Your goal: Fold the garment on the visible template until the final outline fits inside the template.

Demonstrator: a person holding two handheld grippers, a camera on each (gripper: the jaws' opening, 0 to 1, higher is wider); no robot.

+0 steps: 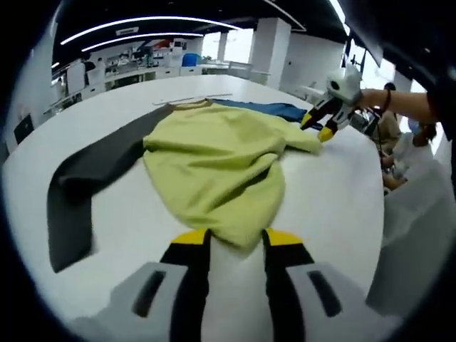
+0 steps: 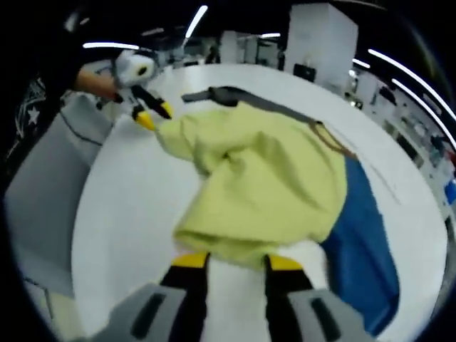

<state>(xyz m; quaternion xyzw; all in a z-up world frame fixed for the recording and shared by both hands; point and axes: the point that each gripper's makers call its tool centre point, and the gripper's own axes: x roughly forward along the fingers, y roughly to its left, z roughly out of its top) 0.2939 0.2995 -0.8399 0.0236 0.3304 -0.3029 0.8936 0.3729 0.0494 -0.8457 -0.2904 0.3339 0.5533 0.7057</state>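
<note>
Both hand-held grippers (image 1: 235, 239) (image 2: 236, 260) clamp the yellow garment's (image 1: 214, 167) opposite edges; uneven pulling could drag it off the template (image 2: 363, 242).

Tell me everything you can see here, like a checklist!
Surface: white round table, bare around the cloth.
Job's things: yellow-green garment lies rumpled in a heap; a dark template and a blue sheet lie flat, partly under it.
Clutter: nothing seen.
Grippers: left gripper has the garment's edge between its yellow tips; right gripper does the same at the far side. Whether either pinches the cloth is hidden.
Cables: nothing seen.
Surroundings: bright hall with white pillars, ceiling light strips, desks; a person's arm holds the right gripper.
</note>
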